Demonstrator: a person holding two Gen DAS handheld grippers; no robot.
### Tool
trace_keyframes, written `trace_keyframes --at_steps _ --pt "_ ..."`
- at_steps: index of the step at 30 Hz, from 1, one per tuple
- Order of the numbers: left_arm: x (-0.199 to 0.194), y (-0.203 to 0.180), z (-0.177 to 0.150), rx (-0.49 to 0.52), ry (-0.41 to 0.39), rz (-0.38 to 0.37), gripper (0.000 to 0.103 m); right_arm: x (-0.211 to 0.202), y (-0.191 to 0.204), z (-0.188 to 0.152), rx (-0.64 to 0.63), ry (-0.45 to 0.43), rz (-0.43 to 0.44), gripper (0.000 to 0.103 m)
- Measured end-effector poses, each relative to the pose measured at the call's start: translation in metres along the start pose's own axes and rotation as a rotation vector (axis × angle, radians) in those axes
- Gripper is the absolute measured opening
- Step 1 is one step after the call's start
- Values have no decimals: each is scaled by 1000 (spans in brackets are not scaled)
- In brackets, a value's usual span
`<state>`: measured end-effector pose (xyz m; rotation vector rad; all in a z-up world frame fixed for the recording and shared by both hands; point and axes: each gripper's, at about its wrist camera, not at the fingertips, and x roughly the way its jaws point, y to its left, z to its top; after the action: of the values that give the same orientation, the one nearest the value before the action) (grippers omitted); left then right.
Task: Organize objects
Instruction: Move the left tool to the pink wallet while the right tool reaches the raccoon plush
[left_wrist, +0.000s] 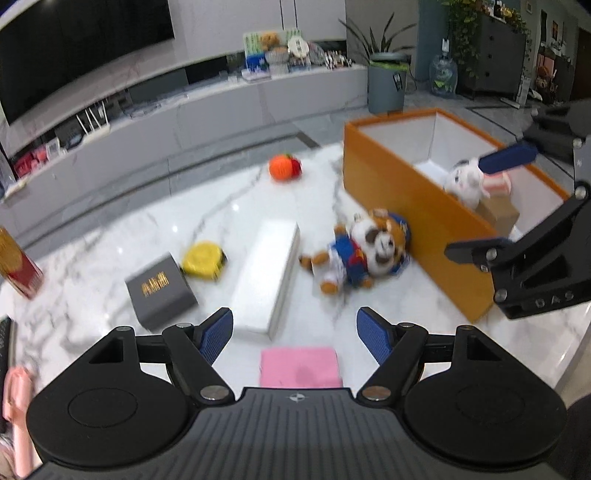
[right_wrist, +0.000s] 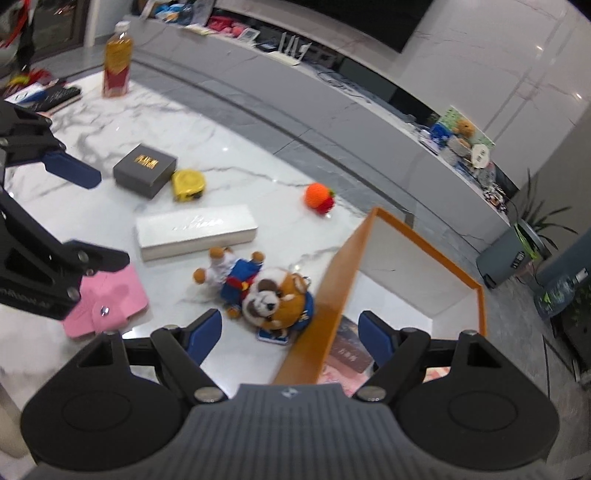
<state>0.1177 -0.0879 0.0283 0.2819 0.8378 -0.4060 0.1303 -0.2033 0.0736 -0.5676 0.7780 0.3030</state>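
My left gripper (left_wrist: 295, 332) stands open over the marble table, with a pink wallet (left_wrist: 299, 367) just below its empty jaws. A plush animal in a blue outfit (left_wrist: 373, 247) lies against the outer wall of the orange box (left_wrist: 406, 206). In the box sit a white bunny plush (left_wrist: 463, 181) and a cardboard carton. My right gripper (right_wrist: 290, 332) is open and empty, hovering over the orange box's wall (right_wrist: 325, 314), with the plush animal (right_wrist: 266, 295) just ahead to its left. Each gripper shows in the other's view: the right gripper (left_wrist: 493, 203) and the left gripper (right_wrist: 85, 214).
On the table lie a long white box (left_wrist: 269, 273), a grey box with gold lettering (left_wrist: 159, 291), a yellow tape measure (left_wrist: 203, 258) and an orange knitted fruit (left_wrist: 282, 168). An amber bottle (right_wrist: 118, 62) and a keyboard (right_wrist: 55, 98) stand at the far left.
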Motion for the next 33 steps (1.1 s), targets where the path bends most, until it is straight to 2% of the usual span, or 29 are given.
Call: trace_keyframes --at_steps 9,16,21,24,27,33 --pt "25 -2 -32 17 125 -81 87 34 19 -4 -98 62 47 82" --pt "43 8 -42 -28 188 -121 87 54 26 3 -165 97 63 82" --pt "53 14 -45 -53 214 -135 87 64 26 11 -186 116 75 82" --pt "58 16 -45 -64 222 -155 88 70 25 16 -200 126 80 86" --pt "61 16 -45 -58 209 -157 92 78 22 21 -205 151 98 86" --pt "69 23 -46 -67 206 -155 95 94 25 34 -296 184 124 87"
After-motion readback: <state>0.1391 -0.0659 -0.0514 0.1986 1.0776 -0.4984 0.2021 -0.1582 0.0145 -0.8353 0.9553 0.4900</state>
